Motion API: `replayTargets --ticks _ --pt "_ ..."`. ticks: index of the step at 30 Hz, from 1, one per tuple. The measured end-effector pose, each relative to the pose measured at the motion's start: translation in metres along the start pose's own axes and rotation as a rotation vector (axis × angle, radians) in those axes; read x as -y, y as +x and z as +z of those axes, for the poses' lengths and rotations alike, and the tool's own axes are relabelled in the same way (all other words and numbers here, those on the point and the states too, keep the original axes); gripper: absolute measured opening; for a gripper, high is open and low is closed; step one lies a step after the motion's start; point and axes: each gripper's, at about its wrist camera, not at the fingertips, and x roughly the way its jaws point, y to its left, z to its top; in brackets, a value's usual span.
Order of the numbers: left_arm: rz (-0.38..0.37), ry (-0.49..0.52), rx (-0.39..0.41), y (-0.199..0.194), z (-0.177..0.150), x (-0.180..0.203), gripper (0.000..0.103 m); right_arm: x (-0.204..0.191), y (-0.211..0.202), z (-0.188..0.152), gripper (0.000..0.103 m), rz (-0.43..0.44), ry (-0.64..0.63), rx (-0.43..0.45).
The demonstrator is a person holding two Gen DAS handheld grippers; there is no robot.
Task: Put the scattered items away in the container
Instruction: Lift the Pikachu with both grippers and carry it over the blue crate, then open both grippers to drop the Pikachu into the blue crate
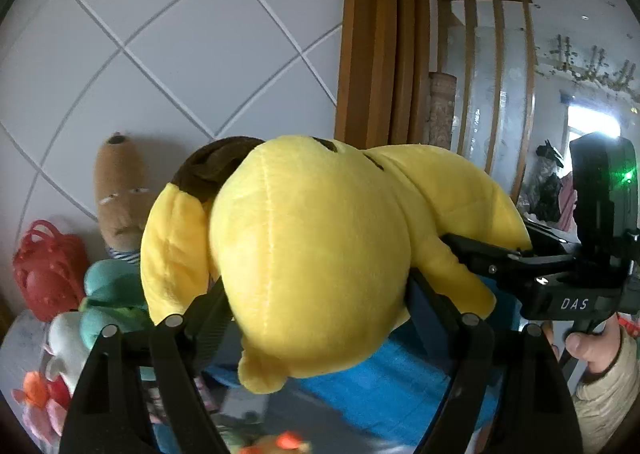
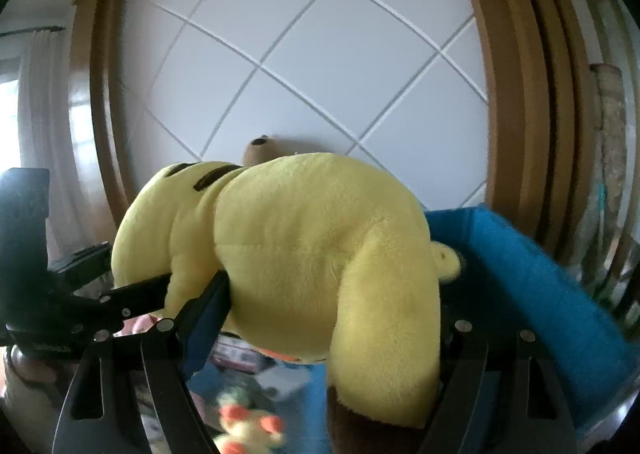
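Observation:
A big yellow plush toy (image 1: 312, 250) with brown-tipped parts is held up in the air between both grippers. My left gripper (image 1: 320, 294) is shut on its rounded body, one finger on each side. My right gripper (image 2: 332, 294) is shut on the same plush (image 2: 304, 246) from the other side; it also shows in the left wrist view (image 1: 480, 258), its fingers pinching a yellow limb. The blue fabric container (image 2: 532, 274) lies right below and beyond the plush, and shows in the left wrist view (image 1: 384, 390) under the toy.
A brown plush (image 1: 118, 198), a red bag (image 1: 44, 270), a teal plush (image 1: 108, 294) and small white and orange toys (image 1: 44, 382) stand along the wall at left. An orange and white toy (image 2: 248, 430) lies inside the container. A wooden door frame (image 1: 380, 42) rises behind.

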Motion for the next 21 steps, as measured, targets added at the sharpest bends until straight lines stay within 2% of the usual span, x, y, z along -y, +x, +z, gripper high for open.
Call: replayTargets --ticks 10,16,19,21 --pt "-0.016 -0.028 -0.108 0.084 0.053 0.096 0.082 0.116 -0.007 0.019 0.082 -0.03 0.04 -0.064" --pt "0.003 -0.095 -0.202 0.139 0.057 0.11 0.082 0.173 0.022 0.025 0.082 -0.009 0.032 -0.171" --pt "0.029 -0.146 -0.242 0.166 0.05 0.108 0.082 0.208 0.046 0.031 0.082 0.052 0.014 -0.213" --pt "0.044 -0.208 -0.296 0.187 0.042 0.105 0.082 0.223 0.066 0.026 0.082 0.086 -0.014 -0.281"
